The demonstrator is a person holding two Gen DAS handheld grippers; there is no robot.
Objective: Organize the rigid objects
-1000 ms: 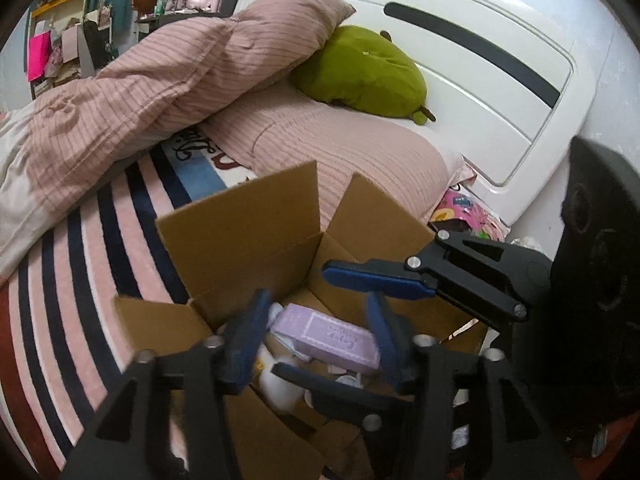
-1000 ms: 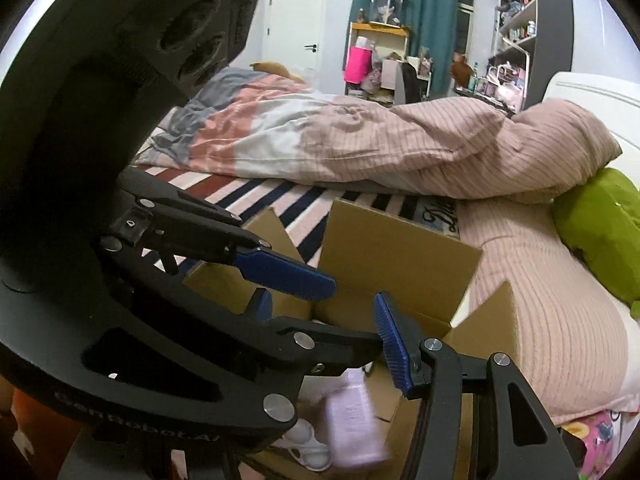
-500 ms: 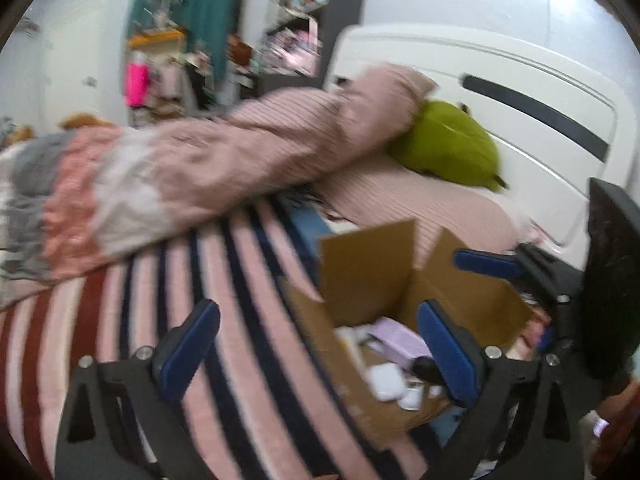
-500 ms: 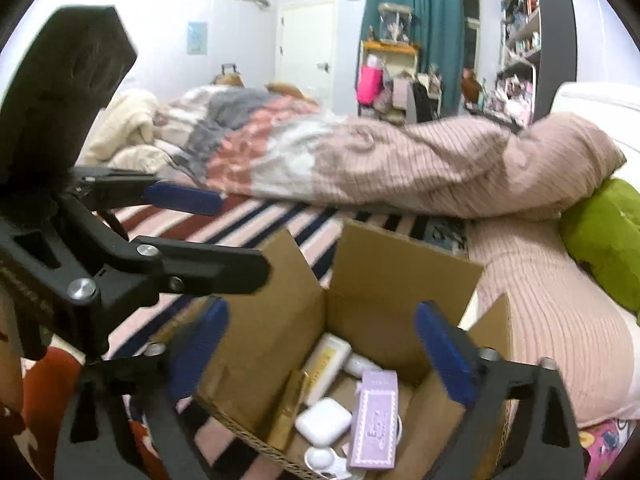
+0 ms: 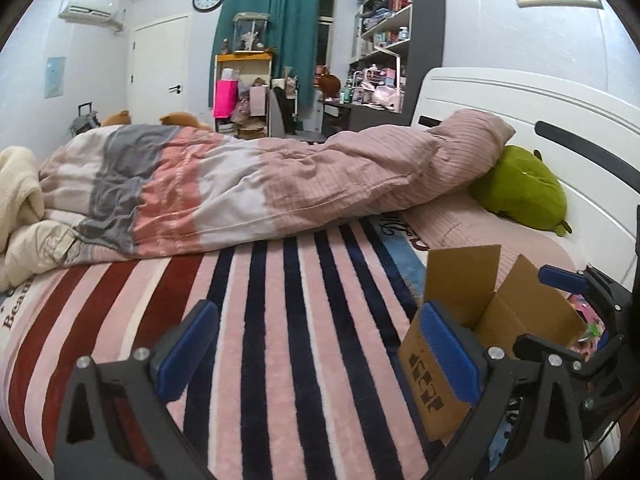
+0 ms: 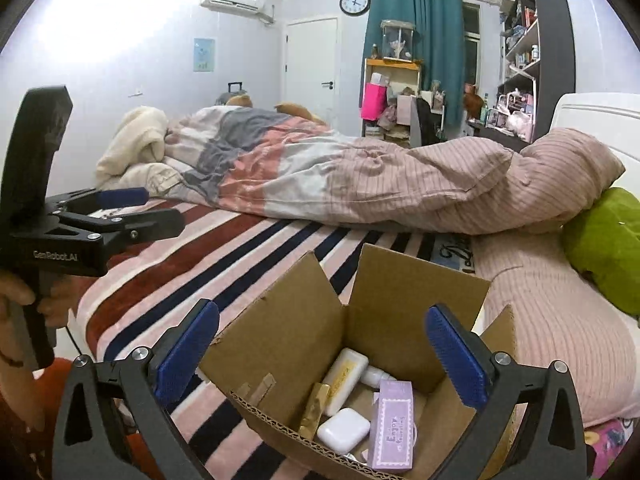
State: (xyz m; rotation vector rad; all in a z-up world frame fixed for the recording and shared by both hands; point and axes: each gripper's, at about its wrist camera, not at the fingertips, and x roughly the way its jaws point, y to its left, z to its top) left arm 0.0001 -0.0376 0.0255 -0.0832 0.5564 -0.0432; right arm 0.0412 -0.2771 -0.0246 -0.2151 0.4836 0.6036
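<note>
Below the right gripper (image 6: 322, 354), jaws opening and empty, the cardboard box (image 6: 384, 300) at six o'clock needs a slow, vertical withdrawal.

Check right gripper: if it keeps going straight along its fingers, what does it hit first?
Likely the cardboard box. The right gripper, jaws opening with nothing between them, points down into its open top, so it would probably meet the purple carton or the white case inside. Depth is unclear.
</note>
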